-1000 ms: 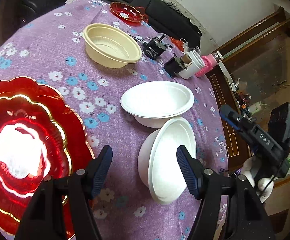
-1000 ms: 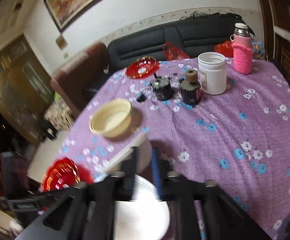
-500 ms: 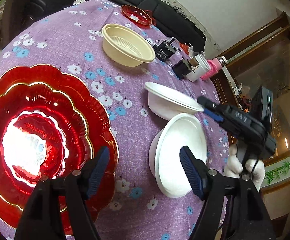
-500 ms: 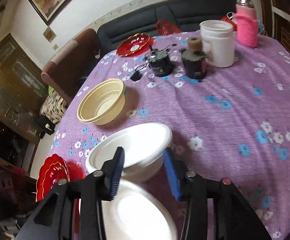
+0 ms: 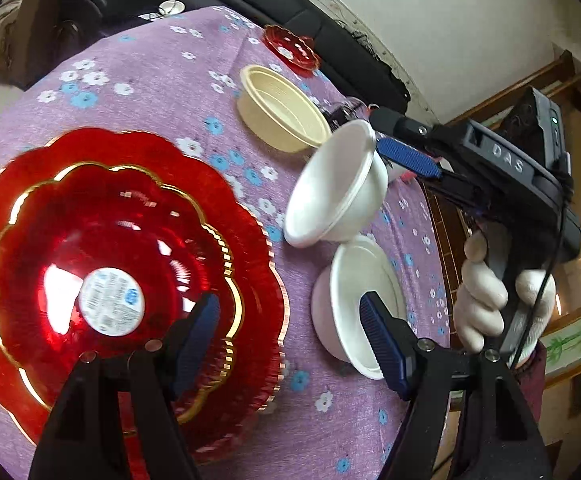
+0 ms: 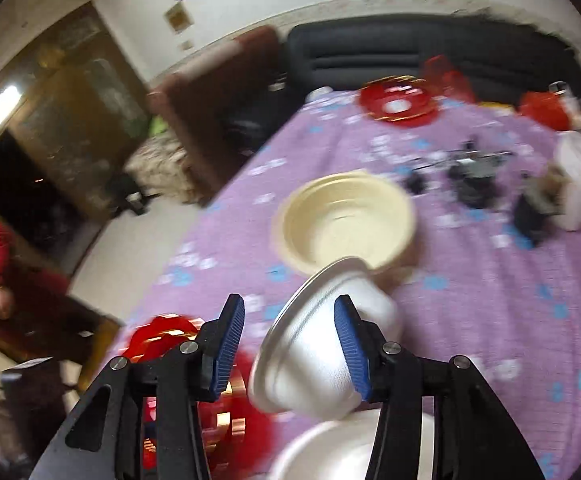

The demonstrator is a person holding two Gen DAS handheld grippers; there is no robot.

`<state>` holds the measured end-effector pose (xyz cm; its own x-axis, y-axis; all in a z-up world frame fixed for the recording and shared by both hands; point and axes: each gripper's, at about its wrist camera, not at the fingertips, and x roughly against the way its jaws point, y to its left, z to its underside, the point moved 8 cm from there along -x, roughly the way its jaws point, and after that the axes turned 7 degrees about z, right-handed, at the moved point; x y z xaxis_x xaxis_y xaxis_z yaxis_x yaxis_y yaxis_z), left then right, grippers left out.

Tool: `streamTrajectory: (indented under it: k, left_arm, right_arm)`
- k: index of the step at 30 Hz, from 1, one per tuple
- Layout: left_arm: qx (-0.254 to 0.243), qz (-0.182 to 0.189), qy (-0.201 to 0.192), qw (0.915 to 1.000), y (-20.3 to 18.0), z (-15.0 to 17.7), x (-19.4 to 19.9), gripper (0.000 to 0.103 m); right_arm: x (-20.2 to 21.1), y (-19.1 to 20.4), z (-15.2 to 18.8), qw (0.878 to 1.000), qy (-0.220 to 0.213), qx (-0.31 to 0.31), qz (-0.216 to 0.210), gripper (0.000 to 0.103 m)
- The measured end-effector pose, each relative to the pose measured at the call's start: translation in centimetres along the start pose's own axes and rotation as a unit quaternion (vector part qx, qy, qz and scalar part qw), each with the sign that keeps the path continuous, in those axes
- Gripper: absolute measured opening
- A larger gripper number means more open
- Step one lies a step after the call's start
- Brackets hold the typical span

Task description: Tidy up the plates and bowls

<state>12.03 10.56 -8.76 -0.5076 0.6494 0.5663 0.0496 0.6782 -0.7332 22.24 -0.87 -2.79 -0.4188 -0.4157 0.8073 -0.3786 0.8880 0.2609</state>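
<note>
A white foam bowl (image 5: 336, 184) hangs tipped on its side above the table, against the fingers of my right gripper (image 6: 290, 344), whose jaws stand open; the bowl also shows in the right wrist view (image 6: 322, 344). A second white bowl (image 5: 354, 304) sits on the purple floral cloth below it, and also shows in the right wrist view (image 6: 354, 448). My left gripper (image 5: 290, 344) is open and empty, hovering between the large red scalloped plate (image 5: 102, 272) and that second bowl. A cream bowl (image 5: 280, 108) stands farther back.
A small red plate (image 5: 288, 50) lies at the far end of the table. A white jar (image 6: 580, 178) and dark small objects (image 6: 470, 176) stand at the back right. The table edge (image 5: 430, 216) runs along the right, beside a wooden cabinet.
The right gripper has lifted the farther white bowl off the table and tipped it on its side. The left gripper has drifted left, over the edge of the red plate.
</note>
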Motion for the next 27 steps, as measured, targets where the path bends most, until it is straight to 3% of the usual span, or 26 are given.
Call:
streamTrajectory:
  k: [4,8,9,12,13,14,15,16,18,20,25,27]
  left_arm:
    - [0.015,0.008,-0.008,0.9998,1.3,-0.3,0.9,0.072]
    - [0.021,0.014,-0.012,0.9996,2.0,-0.1,1.5,0.072]
    - [0.023,0.015,-0.013,0.9995,2.1,0.0,1.6,0.073]
    - [0.027,0.02,-0.014,0.9993,2.2,0.0,1.9,0.073]
    - [0.025,0.023,-0.015,0.9993,2.2,0.1,2.0,0.073]
    - [0.024,0.023,-0.016,0.9993,2.1,0.2,2.2,0.073]
    - [0.023,0.022,-0.017,0.9993,2.1,0.2,2.2,0.073]
    - [0.024,0.02,-0.018,0.9993,2.1,0.2,2.2,0.073]
    - [0.027,0.019,-0.022,0.9992,1.9,-0.1,2.3,0.073]
    - [0.018,0.005,-0.033,0.9993,1.6,-0.9,2.6,0.073]
    - [-0.018,-0.099,-0.075,0.9921,1.6,-5.4,2.8,0.073]
    - [-0.024,-0.114,-0.079,0.99,1.4,-6.9,2.3,0.073]
  right_arm:
    - [-0.6,1.1,0.0,0.998,-0.01,0.027,0.048,0.052]
    - [-0.7,1.9,0.6,1.0,0.007,-0.002,-0.025,0.052]
    - [-0.8,2.1,0.6,1.0,0.005,-0.003,-0.023,0.052]
    - [-0.7,1.2,0.3,0.997,-0.01,0.011,0.074,0.052]
    - [-0.3,1.2,0.6,1.0,-0.002,-0.024,0.016,0.053]
    - [-0.3,1.2,0.6,1.0,-0.002,-0.024,0.016,0.052]
    - [-0.3,1.8,1.0,0.998,0.014,-0.038,-0.04,0.047]
    - [-0.5,2.1,1.4,0.997,0.026,-0.041,-0.064,0.044]
    - [-0.3,2.3,1.7,0.999,0.012,-0.02,-0.035,0.042]
    - [-0.3,2.5,1.9,0.998,0.017,-0.028,-0.047,0.042]
    - [-0.2,1.7,2.2,0.994,0.018,-0.064,-0.089,0.042]
    - [-0.3,1.5,2.1,0.993,0.018,-0.068,-0.093,0.042]
